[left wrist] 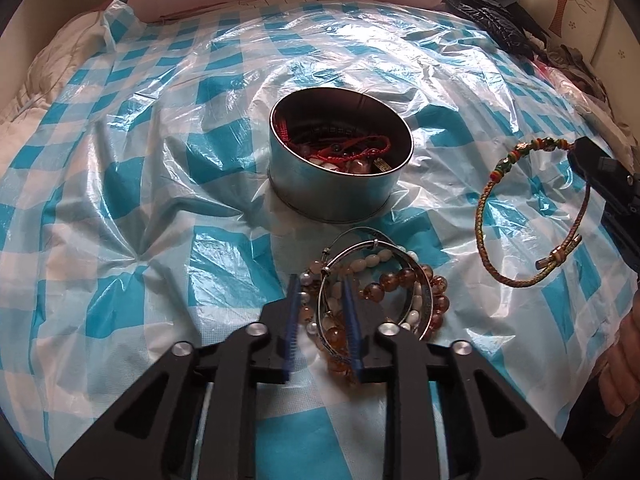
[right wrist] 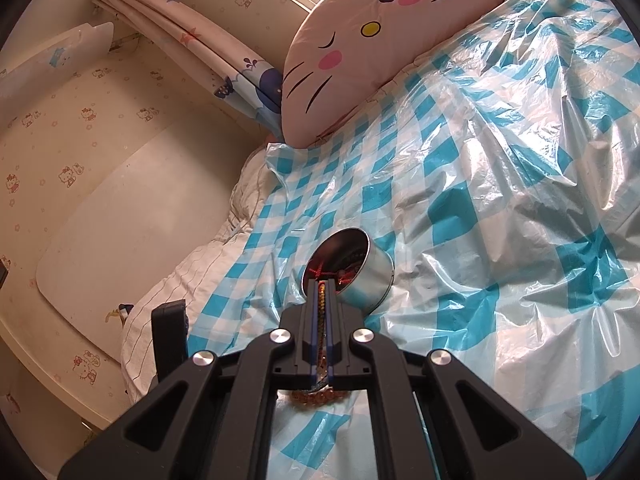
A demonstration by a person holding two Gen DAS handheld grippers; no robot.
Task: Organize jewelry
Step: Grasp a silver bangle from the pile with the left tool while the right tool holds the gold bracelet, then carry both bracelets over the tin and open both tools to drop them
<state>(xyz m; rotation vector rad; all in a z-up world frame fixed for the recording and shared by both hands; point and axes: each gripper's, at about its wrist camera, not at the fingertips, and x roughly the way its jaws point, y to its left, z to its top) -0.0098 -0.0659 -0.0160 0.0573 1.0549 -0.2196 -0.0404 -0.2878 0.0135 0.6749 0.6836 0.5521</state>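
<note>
Left gripper (left wrist: 322, 304) fingers gape over the bracelet pile (left wrist: 376, 292); straddle one bangle only. Right gripper (right wrist: 320, 308) pinches the braided bracelet (left wrist: 532, 216); drop it over the tin (left wrist: 340, 152).

The left gripper (left wrist: 320, 280) is pointing steeply down, coming in from 6 o'clock in its own view, jaws standing apart with blue pads (left wrist: 293, 312) facing each other. The right gripper (right wrist: 320, 284) is reaching in at 3 o'clock of the left view, jaws pinching a braided bracelet (left wrist: 486, 200). A hand (left wrist: 624, 364) is showing at 4 o'clock.
</note>
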